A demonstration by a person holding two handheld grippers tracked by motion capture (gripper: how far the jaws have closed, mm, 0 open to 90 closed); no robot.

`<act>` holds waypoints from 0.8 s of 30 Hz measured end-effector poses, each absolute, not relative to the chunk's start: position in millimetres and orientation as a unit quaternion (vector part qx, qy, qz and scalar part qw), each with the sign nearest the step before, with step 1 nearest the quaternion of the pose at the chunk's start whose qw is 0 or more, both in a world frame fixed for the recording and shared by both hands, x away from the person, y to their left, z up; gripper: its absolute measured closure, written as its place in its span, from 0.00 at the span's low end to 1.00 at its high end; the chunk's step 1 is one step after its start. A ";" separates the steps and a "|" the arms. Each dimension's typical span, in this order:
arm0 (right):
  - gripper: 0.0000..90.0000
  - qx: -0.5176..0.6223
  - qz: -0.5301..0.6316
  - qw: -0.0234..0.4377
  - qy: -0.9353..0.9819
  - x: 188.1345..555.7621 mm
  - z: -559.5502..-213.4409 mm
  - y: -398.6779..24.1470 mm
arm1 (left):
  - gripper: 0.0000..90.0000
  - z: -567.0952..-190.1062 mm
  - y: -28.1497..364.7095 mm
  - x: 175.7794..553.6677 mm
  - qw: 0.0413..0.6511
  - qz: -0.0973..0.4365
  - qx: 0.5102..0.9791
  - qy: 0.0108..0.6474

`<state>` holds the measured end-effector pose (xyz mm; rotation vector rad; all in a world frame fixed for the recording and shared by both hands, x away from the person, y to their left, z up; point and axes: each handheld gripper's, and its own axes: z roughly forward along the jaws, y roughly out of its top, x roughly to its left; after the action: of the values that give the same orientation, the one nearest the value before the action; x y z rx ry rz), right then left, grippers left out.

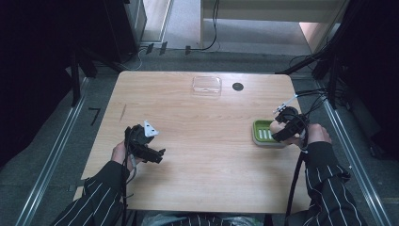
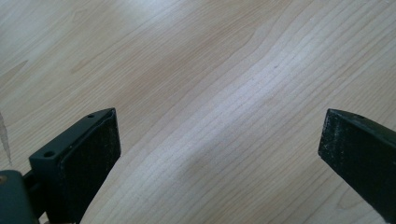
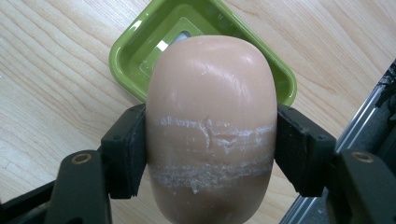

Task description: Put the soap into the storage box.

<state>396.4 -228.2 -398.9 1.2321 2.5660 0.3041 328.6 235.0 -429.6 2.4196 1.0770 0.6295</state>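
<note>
I am carrying the bar of soap (image 3: 212, 126) to the green soap dish (image 3: 128, 51), and I judge this to be the placing step: the bar hangs above the dish, not yet lying in it. My right gripper (image 3: 211, 154) is clamped on the soap, one black pad pressed to each long side. In the high view this right gripper (image 1: 283, 131) sits at the right of the frame, over the dish (image 1: 258, 133) near the table's (image 1: 197, 155) right edge.

The soap is a smooth, rounded, peach-coloured oval with a waxy sheen; two chalky white scuffed bands run across its middle where pads have bitten. The dish is glossy plastic, a rounded rectangle with a raised slotted insert in its floor.

Next I judge I must lower the bar until it rests on the slats, centred lengthwise, then ease the pads apart; the soap looks slick, so a tilt could let it slide.

My left gripper (image 1: 143, 146) waits at the lower left, its jaws spread wide over bare pale wood grain, holding nothing. A clear plastic lid (image 1: 206, 85) lies at the table's far edge.
</note>
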 end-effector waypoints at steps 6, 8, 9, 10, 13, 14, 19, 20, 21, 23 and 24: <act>0.37 0.421 0.105 0.137 0.891 399.7 -400.1 -227.0 | 0.00 -429.4 235.3 328.5 0.208 0.226 0.869 0.387; 0.37 0.415 0.106 0.138 0.893 401.1 -399.8 -226.9 | 0.00 -429.7 235.5 328.5 0.208 0.226 0.869 0.389; 0.37 0.413 0.106 0.139 0.894 402.0 -399.7 -227.2 | 0.00 -429.6 235.6 328.5 0.207 0.226 0.869 0.388; 0.37 0.415 0.106 0.139 0.893 402.6 -399.8 -227.1 | 0.00 -429.6 235.7 328.5 0.208 0.226 0.869 0.388; 0.37 0.408 0.110 0.139 0.896 405.2 -400.0 -228.3 | 0.00 -429.6 235.6 328.3 0.207 0.226 0.869 0.389; 0.37 0.408 0.109 0.139 0.896 406.1 -400.1 -228.6 | 0.00 -429.5 235.6 328.5 0.207 0.227 0.869 0.388; 0.37 0.401 0.109 0.140 0.899 410.1 -402.1 -228.8 | 0.00 -430.0 235.4 328.9 0.207 0.226 0.869 0.389; 0.37 0.403 0.109 0.138 0.898 410.8 -402.4 -228.6 | 0.00 -430.0 235.5 328.9 0.207 0.226 0.869 0.389; 0.37 0.401 0.109 0.139 0.899 411.9 -403.0 -228.6 | 0.00 -429.9 235.5 328.8 0.207 0.226 0.869 0.389; 0.37 0.398 0.108 0.136 0.901 413.2 -403.6 -228.1 | 0.00 -430.0 235.5 328.7 0.207 0.227 0.868 0.390; 0.37 0.394 0.109 0.137 0.902 414.4 -403.8 -228.4 | 0.00 -430.0 235.6 328.7 0.207 0.227 0.868 0.390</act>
<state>414.4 -228.4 -403.8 1.1390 2.6108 0.3146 328.7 235.6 -430.0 2.4163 1.0863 0.6322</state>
